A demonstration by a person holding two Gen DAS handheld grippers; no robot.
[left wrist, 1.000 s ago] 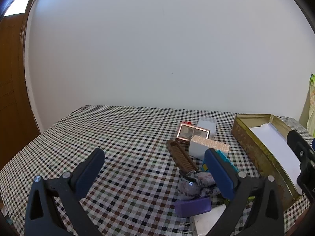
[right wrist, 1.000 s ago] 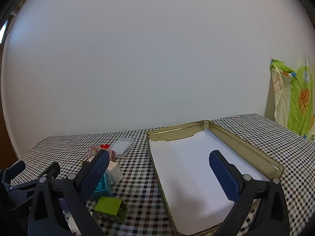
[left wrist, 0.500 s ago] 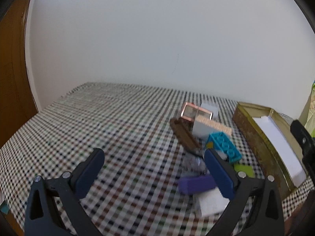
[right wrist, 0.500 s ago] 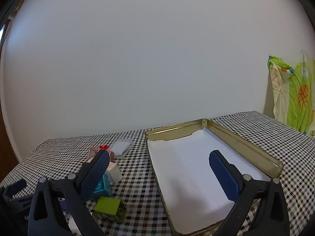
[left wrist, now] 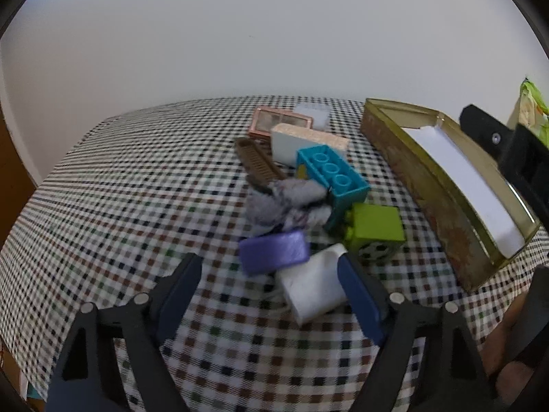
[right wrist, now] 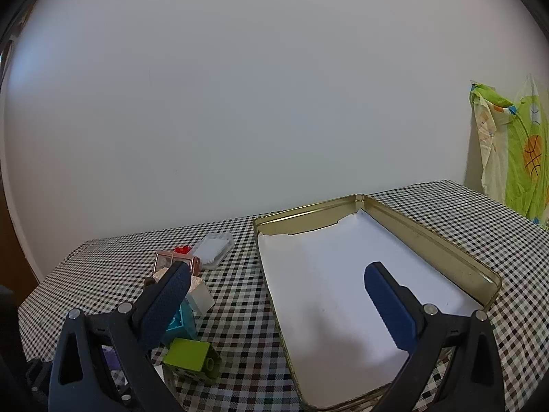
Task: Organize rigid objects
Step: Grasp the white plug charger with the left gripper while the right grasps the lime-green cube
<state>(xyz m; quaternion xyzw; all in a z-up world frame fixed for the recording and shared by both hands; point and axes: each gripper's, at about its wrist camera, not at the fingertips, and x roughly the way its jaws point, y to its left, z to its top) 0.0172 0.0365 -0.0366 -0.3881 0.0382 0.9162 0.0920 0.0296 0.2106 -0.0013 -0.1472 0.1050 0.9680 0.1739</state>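
Observation:
A pile of small objects lies on the checkered table: a purple block [left wrist: 272, 252], a white block [left wrist: 310, 286], a green brick [left wrist: 375, 230], a teal brick [left wrist: 331, 176], a grey cloth [left wrist: 286, 202], a brown comb [left wrist: 257, 163], a white box [left wrist: 305, 142] and a pink-framed case [left wrist: 279, 123]. My left gripper [left wrist: 267, 286] is open just above and before the purple and white blocks. My right gripper [right wrist: 276, 292] is open and empty, over the front of the gold tin tray [right wrist: 446, 255], which has a white liner. The green brick [right wrist: 190, 360] shows left of the tray.
A clear plastic box [right wrist: 214, 249] lies at the back of the pile. A green patterned cloth [right wrist: 514, 151] hangs at the right by the wall. The tin tray [left wrist: 405, 178] stands right of the pile. The other gripper's black body [left wrist: 514, 158] shows at the right edge.
My left gripper has moved forward and tilted down toward the pile, now close over the purple and white blocks. My right gripper has barely moved.

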